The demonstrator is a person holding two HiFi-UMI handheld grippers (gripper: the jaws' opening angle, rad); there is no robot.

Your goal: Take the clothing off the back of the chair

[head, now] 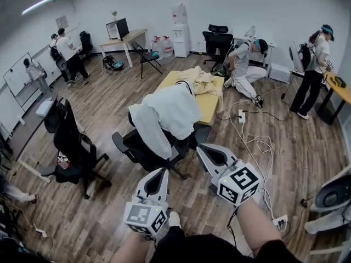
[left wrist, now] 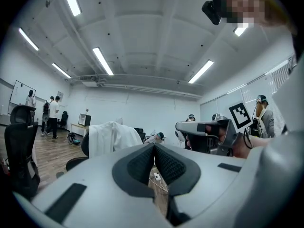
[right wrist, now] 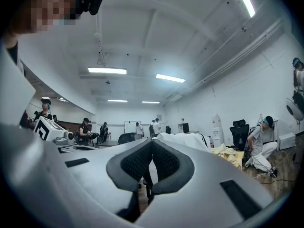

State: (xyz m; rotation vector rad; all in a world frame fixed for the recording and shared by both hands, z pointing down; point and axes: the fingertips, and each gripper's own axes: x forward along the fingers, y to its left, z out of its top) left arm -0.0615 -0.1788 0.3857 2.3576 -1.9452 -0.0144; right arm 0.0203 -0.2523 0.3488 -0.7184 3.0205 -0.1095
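A white garment (head: 164, 116) hangs over the back of a black office chair (head: 143, 153) in the middle of the head view. Both grippers are held level short of it, nearer to me. My left gripper (head: 163, 171) is shut with nothing in it, just below the chair's seat in that view. To the right of the chair, my right gripper (head: 202, 148) is also shut and empty. The left gripper view has the garment (left wrist: 111, 137) ahead and to the left of the closed left gripper (left wrist: 154, 146). The garment (right wrist: 183, 139) shows just past the closed right gripper (right wrist: 152, 142).
A yellow table (head: 208, 106) with cream cloth (head: 200, 81) stands right behind the chair. Another black chair (head: 74, 147) is at the left. A power strip (head: 241, 116) and white cables (head: 258, 144) lie on the wood floor at the right. Several people stand or sit around the room.
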